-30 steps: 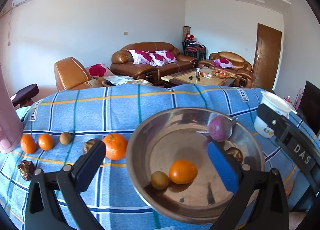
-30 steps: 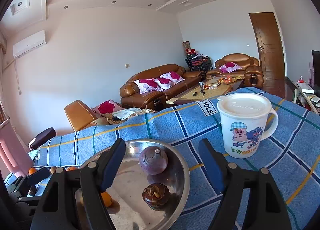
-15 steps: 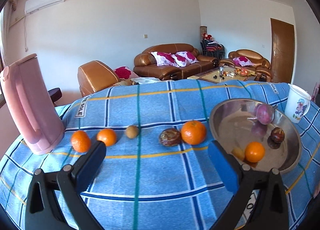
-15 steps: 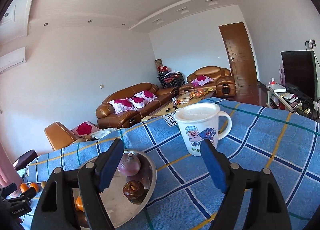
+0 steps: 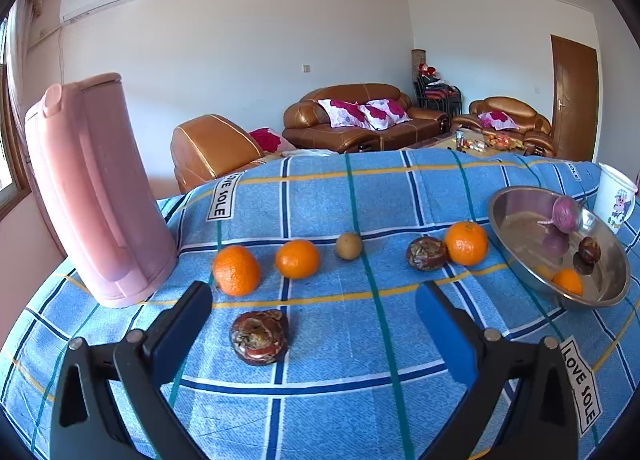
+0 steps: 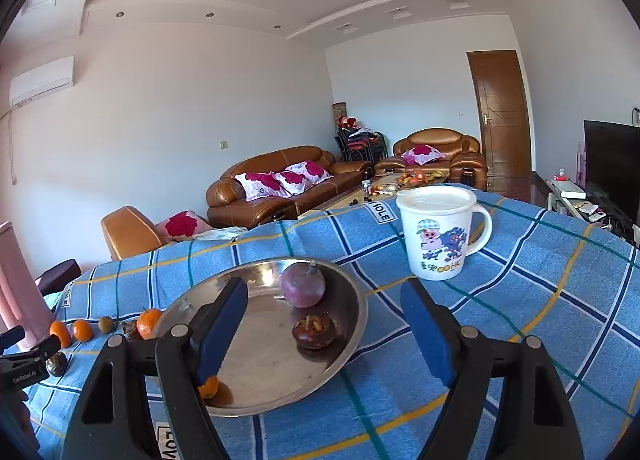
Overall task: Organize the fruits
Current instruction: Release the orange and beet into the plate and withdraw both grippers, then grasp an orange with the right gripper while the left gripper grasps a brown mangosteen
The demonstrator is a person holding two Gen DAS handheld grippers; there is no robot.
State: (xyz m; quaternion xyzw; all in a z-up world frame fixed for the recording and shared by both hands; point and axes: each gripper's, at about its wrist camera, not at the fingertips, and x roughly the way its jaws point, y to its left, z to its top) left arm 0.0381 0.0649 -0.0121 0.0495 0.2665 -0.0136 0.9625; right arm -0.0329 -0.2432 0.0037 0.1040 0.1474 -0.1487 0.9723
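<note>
Left wrist view: left gripper (image 5: 314, 324) jaws wide apart, nothing held, hanging over the blue plaid cloth (image 5: 360, 400) on the bench. Dark wrinkled fruit (image 5: 259, 336) sits between the fingers, nearer the left one, not touching either. Row behind it, at 12 o'clock: orange (image 5: 236, 270), second orange (image 5: 297, 258), small brown fruit (image 5: 349, 246), another dark wrinkled fruit (image 5: 426, 253), third orange (image 5: 466, 242) touching it. Pink jug (image 5: 94, 187) upright at 10 o'clock. Steel bowl (image 5: 516, 252) at 2 o'clock, just past the third orange.

Right wrist view: right gripper (image 6: 322, 330) jaws apart, empty; they've just opened a little wider. Left finger is over the steel bowl, right finger over the cloth outside it. In the bowl: purple fruit (image 6: 302, 284) at the far side, dark fruit (image 6: 314, 331) nearer, small orange (image 6: 209, 386) at the near rim, partly behind the finger. White cartoon mug (image 6: 438, 234) with lid at 1 o'clock, clear of the bowl.
</note>
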